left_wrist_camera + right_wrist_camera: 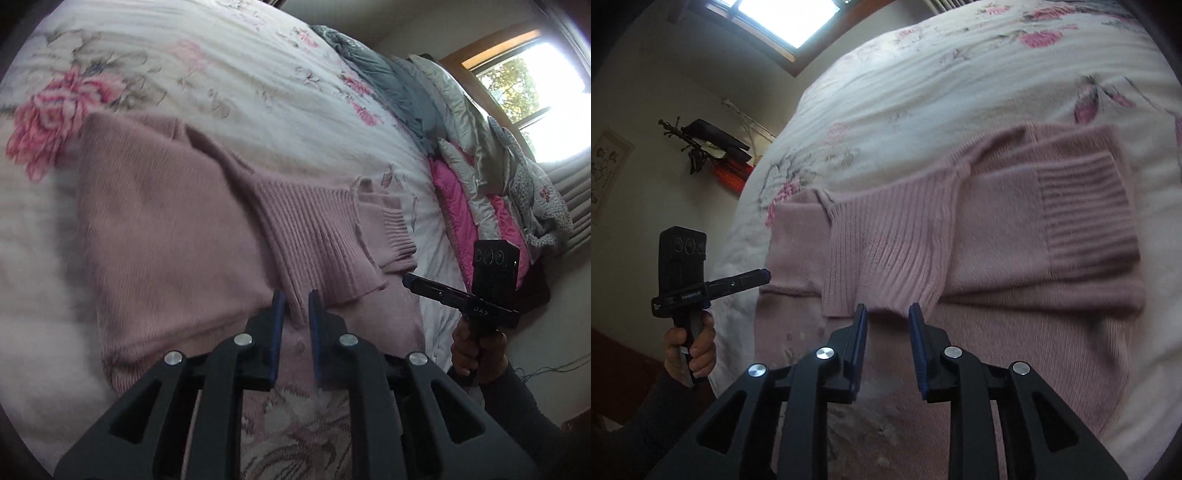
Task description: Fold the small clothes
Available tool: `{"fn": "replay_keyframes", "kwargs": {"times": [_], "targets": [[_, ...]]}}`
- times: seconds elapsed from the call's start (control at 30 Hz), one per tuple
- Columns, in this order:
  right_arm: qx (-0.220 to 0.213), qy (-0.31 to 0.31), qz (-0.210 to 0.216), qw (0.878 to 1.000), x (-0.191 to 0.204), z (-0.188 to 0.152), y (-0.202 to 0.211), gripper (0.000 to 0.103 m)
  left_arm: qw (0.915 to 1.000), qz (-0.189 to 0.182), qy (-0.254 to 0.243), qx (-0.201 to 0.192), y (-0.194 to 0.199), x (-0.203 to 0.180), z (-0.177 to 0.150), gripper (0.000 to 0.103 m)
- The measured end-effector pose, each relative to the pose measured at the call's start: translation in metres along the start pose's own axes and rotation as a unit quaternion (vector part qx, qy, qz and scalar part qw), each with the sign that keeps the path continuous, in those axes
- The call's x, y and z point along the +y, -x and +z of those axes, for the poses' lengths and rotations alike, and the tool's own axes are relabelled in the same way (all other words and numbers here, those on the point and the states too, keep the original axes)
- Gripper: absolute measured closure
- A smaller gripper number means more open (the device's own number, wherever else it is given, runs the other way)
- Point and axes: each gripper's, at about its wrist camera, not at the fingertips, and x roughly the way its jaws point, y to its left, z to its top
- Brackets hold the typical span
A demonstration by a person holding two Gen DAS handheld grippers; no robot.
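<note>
We find the pink knit sweater lying on the floral bedspread, both ribbed sleeves already crossed over its body, so we judge the sleeve folds done and the body fold in hand. Our left gripper stands with a narrow gap between its blue pads, hovering at the ribbed cuff; whether knit lies between the pads we cannot tell. Our right gripper is moderately open and holds nothing, poised just above the near edge of the other ribbed sleeve. In the right wrist view the left gripper points at the sweater's side edge. To do this step well, we recommend that each claw take the garment's edge through all layers, sleeve included, at matching points either side, lift evenly, and lay the fold over square. Loose knit sags; an uneven pinch would likely drag a sleeve out.
</note>
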Motion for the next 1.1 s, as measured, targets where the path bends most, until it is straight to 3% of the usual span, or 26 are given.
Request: {"fn": "replay_keyframes", "kwargs": {"times": [0.13,0.27,0.3,0.37,0.53,0.57,0.6,0.63,0.8,0.97,1.03,1.1], "targets": [[0.003,-0.035,0.004,0.999,-0.013,-0.019,0.004,0.078,1.0000,-0.005,-0.001,-0.001,-0.001,-0.009,-0.027,0.085],[-0.006,-0.074,0.015,0.997,-0.016,-0.012,0.000,0.074,0.9999,0.006,-0.009,0.007,-0.019,-0.029,-0.025,0.069],[-0.010,-0.083,0.014,0.996,-0.017,-0.008,-0.003,0.067,0.9998,0.017,-0.006,0.009,-0.027,-0.030,-0.022,0.061],[-0.019,-0.100,0.007,0.995,-0.018,0.000,-0.010,0.065,0.9985,0.051,0.015,0.015,-0.044,-0.026,-0.014,0.057],[0.004,-0.113,-0.019,0.993,-0.020,0.012,-0.043,0.070,0.9949,0.047,0.074,0.051,-0.077,-0.012,-0.005,0.061],[0.007,-0.111,-0.021,0.994,-0.021,0.013,-0.047,0.075,0.9941,0.038,0.084,0.056,-0.082,-0.009,-0.006,0.070],[0.009,-0.107,-0.022,0.994,-0.020,0.012,-0.049,0.089,0.9933,0.031,0.094,0.060,-0.085,-0.006,-0.006,0.092],[0.006,-0.102,-0.024,0.994,-0.019,0.012,-0.048,0.092,0.9922,0.027,0.104,0.063,-0.088,-0.002,-0.006,0.097],[-0.028,-0.122,0.022,0.992,-0.020,-0.008,-0.023,0.094,0.9926,0.027,0.113,0.034,-0.071,0.007,-0.011,0.098],[0.004,-0.111,-0.004,0.994,-0.029,-0.022,-0.052,0.094,0.9905,0.027,0.129,0.039,-0.066,0.029,-0.017,0.098],[0.004,-0.110,0.002,0.994,-0.029,-0.020,-0.054,0.088,0.9910,0.013,0.127,0.041,-0.065,0.027,-0.016,0.094],[-0.004,-0.106,0.008,0.994,-0.025,-0.017,-0.043,0.081,0.9928,0.007,0.114,0.036,-0.057,0.019,-0.015,0.078]]}}
